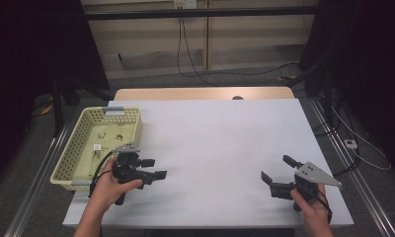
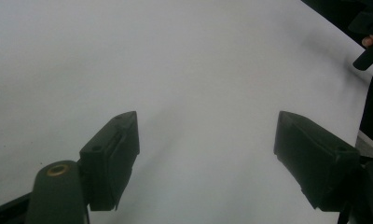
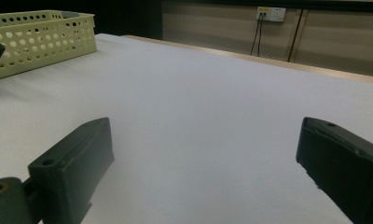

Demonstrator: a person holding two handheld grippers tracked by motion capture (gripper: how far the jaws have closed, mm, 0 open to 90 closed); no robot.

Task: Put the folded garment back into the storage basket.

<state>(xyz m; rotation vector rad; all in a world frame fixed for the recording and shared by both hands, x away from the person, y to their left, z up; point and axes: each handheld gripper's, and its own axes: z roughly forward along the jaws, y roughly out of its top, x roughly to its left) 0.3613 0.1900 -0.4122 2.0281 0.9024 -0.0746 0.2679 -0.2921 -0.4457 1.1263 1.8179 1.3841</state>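
Item one, nearest us at the left: our left hand [image 1: 109, 190] grips the left gripper [image 1: 155, 168], held low over the white table sheet [image 1: 220, 143] just inside the basket's right wall. Its jaws stand wide apart with nothing between them; in the left gripper view they frame bare sheet, so we judge it parked in a ready pose, not yet committed to a pick. A black cable [image 1: 98, 170] loops from it toward the basket.

Item two: yellow perforated basket [image 1: 75, 143], at the table's left edge, long side running away from us. A few small things [image 1: 98, 147] lie on its floor, among them a white tag and some thin dark pieces; they are too small to name. Being nearest the left gripper, these are what we take the work to concern, and the basket keeps them gathered within easy reach of that hand.

Item three: the middle of the sheet, bare, probably left free as working room.

Item four, at the right: our right hand [image 1: 311, 207] holds the right gripper [image 1: 279, 170], grey three-cornered plate [image 1: 318, 174] on top, jaws also spread wide and holding nothing. It points left across the table toward the basket, well apart from it, which suggests to us that it is waiting to receive or assist.
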